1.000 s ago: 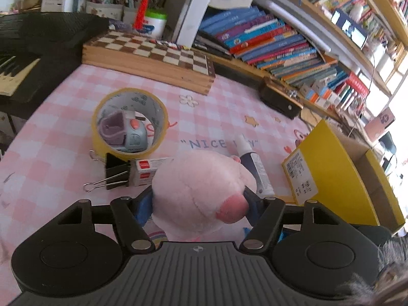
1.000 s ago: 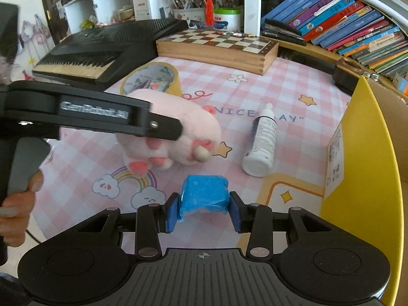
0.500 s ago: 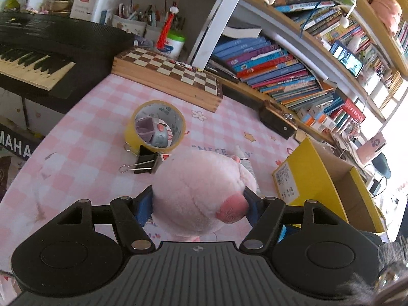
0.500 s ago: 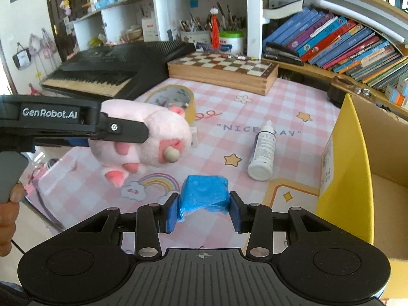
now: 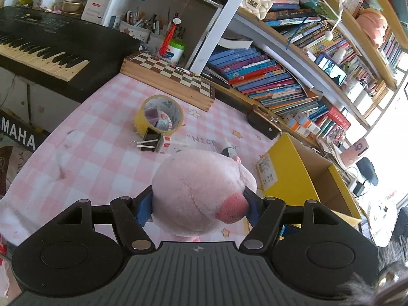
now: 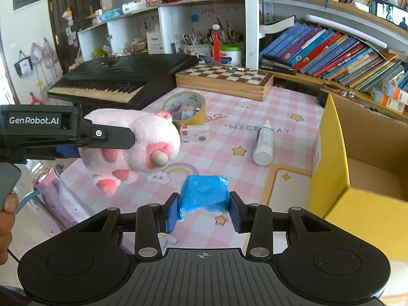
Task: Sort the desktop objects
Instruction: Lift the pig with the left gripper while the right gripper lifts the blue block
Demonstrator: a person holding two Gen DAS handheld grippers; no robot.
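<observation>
1. Left wrist view: my left gripper (image 5: 199, 205) has its jaws about half open and pressed on both flanks of the pink plush pig (image 5: 201, 191), which I am carrying clear above the table (image 5: 84, 153).
2. Right wrist view: my right gripper (image 6: 203, 213) has its jaws drawn narrow and clamped on the blue wrapped block (image 6: 204, 193), also lifted off the table (image 6: 293, 107).
3. I take the yellow cardboard box (image 6: 331, 168) as my landmark; it stands open at the right edge of the table, and the same box (image 5: 293, 173) shows just right of the plush pig in the left view.
4. From the right camera the plush pig (image 6: 135, 140) hangs well to the left of the box, pinched by the left gripper (image 6: 122, 137), with a person's hand (image 6: 6, 216) on its handle at the frame's left edge.
5. The blue block sits near the box's left wall, lower in the frame.
6. A white bottle (image 6: 264, 142) lies on the table just left of the box.
7. Further left of the box, a yellow tape roll (image 5: 159, 118) lies flat with small items inside its ring; a black binder clip (image 5: 153, 141) touches its near side.
8. A small white carton (image 6: 195, 133) rests beside the tape roll.
9. Beyond these, far from the box, sit a wooden chessboard (image 6: 224, 79) and a black keyboard (image 5: 48, 48).
</observation>
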